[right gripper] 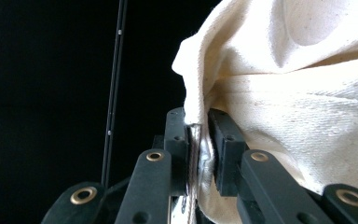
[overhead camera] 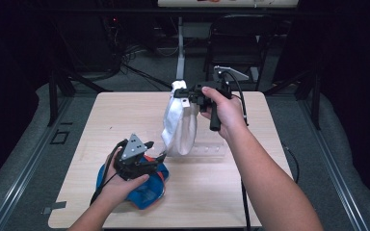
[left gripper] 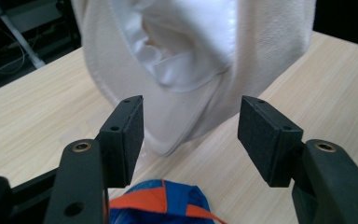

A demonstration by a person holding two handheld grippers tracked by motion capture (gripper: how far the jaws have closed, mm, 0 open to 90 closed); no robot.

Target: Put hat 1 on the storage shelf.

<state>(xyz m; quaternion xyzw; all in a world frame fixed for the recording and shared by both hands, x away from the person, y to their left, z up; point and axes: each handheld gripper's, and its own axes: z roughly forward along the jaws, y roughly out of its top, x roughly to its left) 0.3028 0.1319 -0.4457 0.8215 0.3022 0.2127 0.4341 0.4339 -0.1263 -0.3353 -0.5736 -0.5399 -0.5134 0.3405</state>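
Left gripper (left gripper: 191,140), jaws wide apart and empty, faces the hanging cream cloth bag (left gripper: 186,60) dangling lengthwise from the clamped right gripper (right gripper: 198,149).

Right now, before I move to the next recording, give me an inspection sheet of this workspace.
Surface: light wooden table, bare around the items.
Job's things: cream cloth bag held up, lower end near the table; blue and orange fabric item lying near the front edge.
Clutter: clear flat plastic piece beside the bag.
Grippers: right gripper clamped on the bag's edge; left gripper open, facing the bag.
Cables: black cable trailing across the table.
Surroundings: dark chair, cables on the floor.
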